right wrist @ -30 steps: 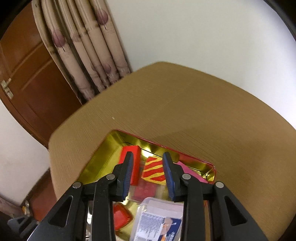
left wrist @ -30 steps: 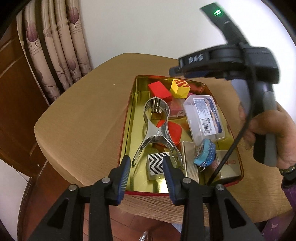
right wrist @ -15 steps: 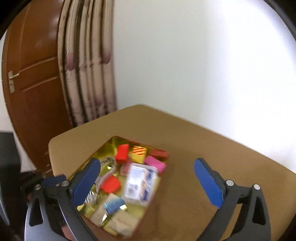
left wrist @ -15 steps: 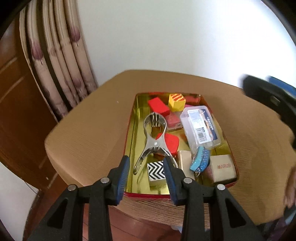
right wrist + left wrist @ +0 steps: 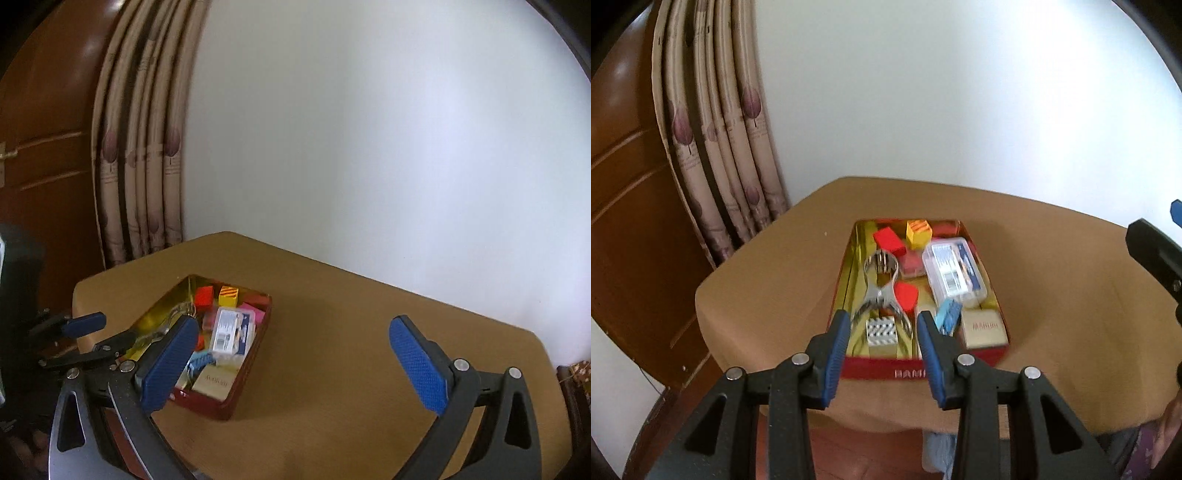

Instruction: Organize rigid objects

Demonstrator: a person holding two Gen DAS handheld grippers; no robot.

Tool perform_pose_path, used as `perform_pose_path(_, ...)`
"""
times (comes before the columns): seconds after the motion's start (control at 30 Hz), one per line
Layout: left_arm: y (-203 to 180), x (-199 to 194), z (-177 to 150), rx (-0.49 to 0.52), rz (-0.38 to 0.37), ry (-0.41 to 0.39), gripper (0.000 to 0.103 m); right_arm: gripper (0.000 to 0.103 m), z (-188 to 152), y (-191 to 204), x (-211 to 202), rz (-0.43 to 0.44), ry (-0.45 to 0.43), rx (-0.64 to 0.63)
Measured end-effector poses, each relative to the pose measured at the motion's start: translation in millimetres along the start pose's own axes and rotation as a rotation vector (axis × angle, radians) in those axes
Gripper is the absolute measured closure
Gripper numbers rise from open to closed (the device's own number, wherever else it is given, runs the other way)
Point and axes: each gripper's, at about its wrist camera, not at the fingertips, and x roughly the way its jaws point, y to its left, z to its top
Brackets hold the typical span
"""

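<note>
Right claw (image 5: 295, 363) spread wide, holding nothing, above the tan wooden worktop (image 5: 351, 369) beside the red-walled, gold-lined rectangular tin (image 5: 255, 354); left claw (image 5: 882, 332) partly open, empty, touching nothing, hovering at the tin's near wall. Legible text: "BAM…" on the tin's near wall, roughly "MANUU" on the cream box (image 5: 983, 328); label on the clear plastic case (image 5: 955, 272) too blurred. Tin sits mid-worktop and holds one chrome spring clamp (image 5: 882, 295), one zigzag-patterned block (image 5: 881, 331), one yellow striped cube (image 5: 918, 232), one blue clip (image 5: 947, 316), one red brick (image 5: 888, 240), one rounded red piece (image 5: 907, 294).
</note>
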Motion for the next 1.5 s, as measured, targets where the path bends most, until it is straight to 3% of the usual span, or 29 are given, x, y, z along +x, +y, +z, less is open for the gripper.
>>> perform_pose_path(0.2,8,-15,-10,-0.036,-0.015,0.010,0.065,0.000,-11,4,-17,0.026,0.020,0.028)
perform_pose_path(0.47,2,-42,-14,-0.014,-0.024,-0.099,0.064,0.000,-7,7,-44,0.028,-0.016,0.063)
perform_pose_path(0.57,0,-44,-16,-0.008,-0.042,-0.122,0.055,0.000,-6,11,-48,0.023,-0.018,0.060)
perform_pose_path(0.73,-4,-46,-16,-0.007,-0.055,-0.142,0.050,0.000,-6,19,-52,0.018,-0.017,0.042)
perform_pose_path(1.5,-2,-34,-18,-0.021,-0.055,-0.073,0.040,0.000,-9,10,-48,0.032,-0.003,0.080)
